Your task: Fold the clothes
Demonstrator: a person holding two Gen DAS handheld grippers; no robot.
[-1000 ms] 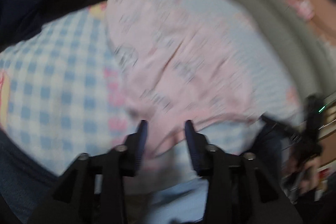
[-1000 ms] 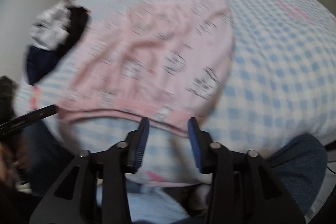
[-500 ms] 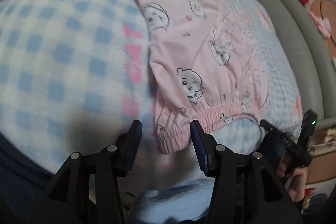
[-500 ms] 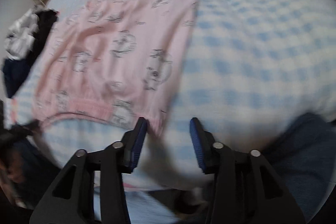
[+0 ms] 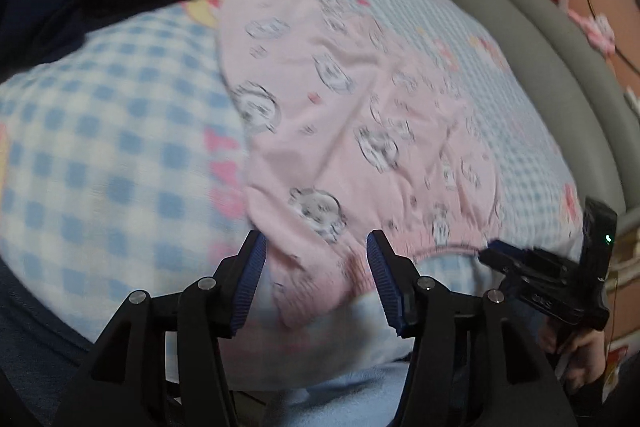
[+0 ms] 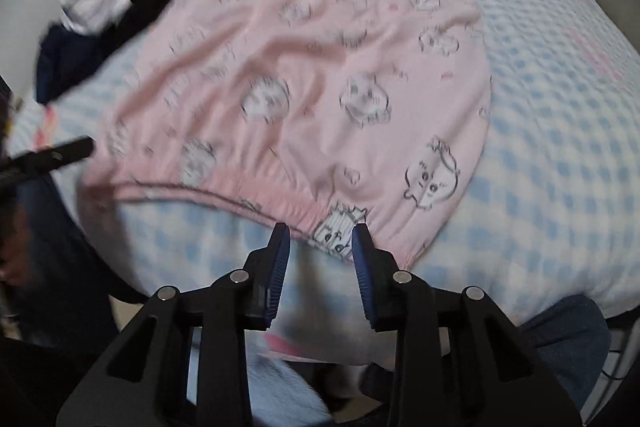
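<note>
Left gripper [image 5: 316,247] spreading wider, straddling pink garment [image 5: 360,115] waistband corner | right gripper [image 6: 318,233] spread, realigning onto waistband from bare bed [image 6: 560,147] | both-corner grasp imminent

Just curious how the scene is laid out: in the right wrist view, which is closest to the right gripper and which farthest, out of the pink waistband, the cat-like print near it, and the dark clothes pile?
From the right gripper:
1. Pink waistband, just ahead of the tips.
2. Cat-like print, further up, to the right.
3. Dark clothes pile, far upper left on the bed.
</note>
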